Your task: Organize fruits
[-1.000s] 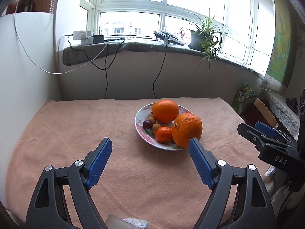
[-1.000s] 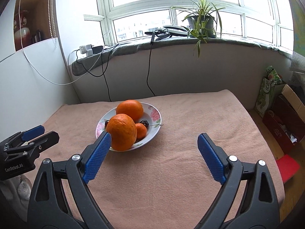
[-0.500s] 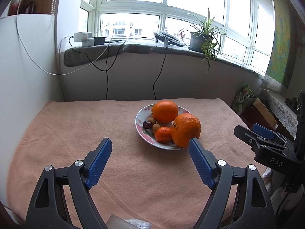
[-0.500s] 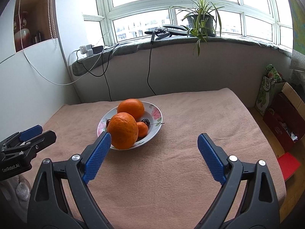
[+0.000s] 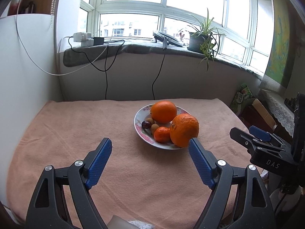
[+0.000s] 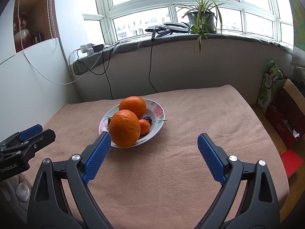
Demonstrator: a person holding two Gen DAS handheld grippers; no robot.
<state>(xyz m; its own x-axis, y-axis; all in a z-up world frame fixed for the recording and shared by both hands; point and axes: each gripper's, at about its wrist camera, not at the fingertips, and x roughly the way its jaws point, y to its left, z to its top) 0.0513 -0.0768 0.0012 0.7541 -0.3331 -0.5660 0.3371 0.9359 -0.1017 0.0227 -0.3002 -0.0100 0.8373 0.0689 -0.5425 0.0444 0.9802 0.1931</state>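
A flowered plate (image 5: 140,126) (image 6: 159,110) sits mid-table holding two big oranges (image 5: 184,130) (image 5: 164,111), a small mandarin (image 5: 161,134), a dark cherry (image 5: 145,124) and small brown fruits (image 5: 154,127). In the right wrist view the near orange (image 6: 124,127) hides part of the far orange (image 6: 132,106). My left gripper (image 5: 150,150) is open and empty, short of the plate. My right gripper (image 6: 154,147) is open and empty, to the plate's right and short of it. Each gripper shows in the other's view, the right one (image 5: 256,141) and the left one (image 6: 26,139).
The table is covered with a pink-brown cloth (image 5: 76,126). A white panel (image 5: 22,87) stands at the left. A windowsill behind carries a potted plant (image 6: 200,19), chargers and hanging cables (image 5: 105,80). Boxes (image 6: 286,112) stand on the floor right of the table.
Both grippers have drifted slightly back and up from the plate; the fruit sits a little higher in both views. Jaws stay open. Nothing on the plate moved.
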